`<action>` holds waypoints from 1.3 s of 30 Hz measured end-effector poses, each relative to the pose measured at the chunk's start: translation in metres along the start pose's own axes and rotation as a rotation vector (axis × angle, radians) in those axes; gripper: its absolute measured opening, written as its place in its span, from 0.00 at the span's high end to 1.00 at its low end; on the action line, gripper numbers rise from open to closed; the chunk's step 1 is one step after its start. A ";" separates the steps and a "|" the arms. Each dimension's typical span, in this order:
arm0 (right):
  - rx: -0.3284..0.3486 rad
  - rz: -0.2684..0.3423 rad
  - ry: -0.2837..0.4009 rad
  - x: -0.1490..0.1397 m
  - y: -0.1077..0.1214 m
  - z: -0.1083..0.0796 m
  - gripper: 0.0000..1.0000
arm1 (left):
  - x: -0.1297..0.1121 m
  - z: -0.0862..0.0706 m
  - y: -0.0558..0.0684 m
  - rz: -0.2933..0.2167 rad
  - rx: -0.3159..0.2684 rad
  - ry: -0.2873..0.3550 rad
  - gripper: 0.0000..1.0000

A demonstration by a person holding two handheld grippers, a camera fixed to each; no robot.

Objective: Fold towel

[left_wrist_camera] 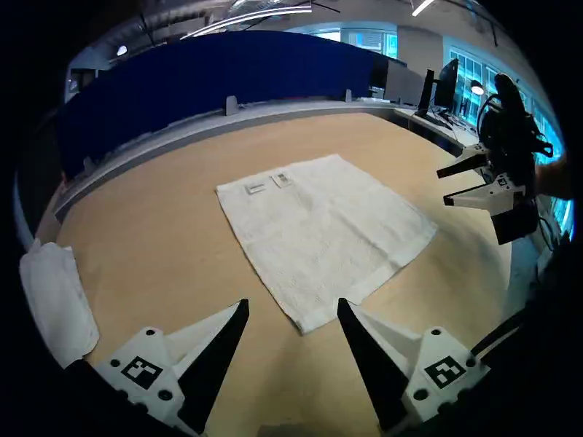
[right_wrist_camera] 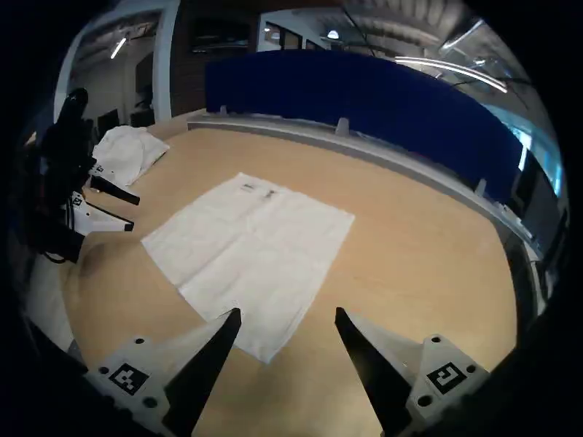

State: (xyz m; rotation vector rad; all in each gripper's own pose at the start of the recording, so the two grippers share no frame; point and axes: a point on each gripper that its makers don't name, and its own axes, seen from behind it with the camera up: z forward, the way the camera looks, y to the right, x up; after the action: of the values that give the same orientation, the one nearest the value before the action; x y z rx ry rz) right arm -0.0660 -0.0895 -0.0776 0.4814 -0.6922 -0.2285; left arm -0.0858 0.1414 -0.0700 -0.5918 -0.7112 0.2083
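A white towel [left_wrist_camera: 321, 229] lies spread flat on the wooden table [left_wrist_camera: 146, 218], with small labels near its far edge. My left gripper [left_wrist_camera: 291, 309] hovers open just before the towel's near corner, nothing between its fingers. At the right edge of the left gripper view the right gripper [left_wrist_camera: 446, 187] hangs open above the table, a hand behind it. In the right gripper view the same towel [right_wrist_camera: 251, 251] lies flat, and my right gripper [right_wrist_camera: 286, 315] stands open over its near edge. The left gripper [right_wrist_camera: 135, 213] shows at the far left, open.
A second white cloth [left_wrist_camera: 57, 302] lies bunched at the table's left edge; in the right gripper view it is the white cloth [right_wrist_camera: 127, 153] at the far left. A blue divider [left_wrist_camera: 218, 73] runs along the table's back. Monitors [left_wrist_camera: 441, 84] stand at the far right.
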 end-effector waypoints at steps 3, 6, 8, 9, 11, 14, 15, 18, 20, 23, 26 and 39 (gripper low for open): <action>0.007 0.005 -0.031 -0.016 -0.003 0.006 0.01 | -0.013 0.010 0.003 0.010 -0.003 -0.039 0.10; 0.015 0.015 -0.057 -0.029 -0.007 0.009 0.02 | -0.022 0.016 0.006 0.016 -0.003 -0.070 0.10; 0.021 0.017 -0.065 -0.034 -0.010 0.010 0.02 | -0.026 0.019 0.007 0.016 -0.002 -0.083 0.10; 0.021 0.013 -0.068 -0.036 -0.010 0.010 0.02 | -0.027 0.020 0.007 0.015 -0.002 -0.086 0.10; 0.018 0.001 -0.074 -0.038 -0.010 0.011 0.03 | -0.028 0.022 0.006 0.013 -0.001 -0.092 0.11; 0.025 -0.011 -0.087 -0.043 -0.011 0.014 0.05 | -0.028 0.024 0.007 0.012 -0.005 -0.098 0.10; 0.031 -0.009 -0.093 -0.045 -0.011 0.015 0.07 | -0.028 0.025 0.008 0.013 -0.007 -0.102 0.10; 0.050 0.009 -0.110 -0.051 -0.014 0.019 0.14 | -0.030 0.027 0.010 0.016 -0.012 -0.116 0.11; 0.057 0.030 -0.116 -0.053 -0.015 0.021 0.17 | -0.033 0.029 0.011 0.021 -0.011 -0.126 0.11; 0.048 0.044 -0.116 -0.054 -0.013 0.022 0.22 | -0.033 0.029 0.012 0.038 -0.001 -0.129 0.17; 0.052 0.037 -0.116 -0.055 -0.013 0.021 0.29 | -0.032 0.028 0.017 0.045 -0.003 -0.129 0.29; 0.076 0.022 -0.136 -0.063 -0.021 0.021 0.65 | -0.033 0.028 0.023 0.031 -0.008 -0.140 0.50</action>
State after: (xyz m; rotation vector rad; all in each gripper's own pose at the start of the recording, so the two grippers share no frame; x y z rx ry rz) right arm -0.1284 -0.0929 -0.1090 0.5337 -0.8408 -0.2162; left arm -0.1283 0.1604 -0.0847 -0.6002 -0.8382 0.2781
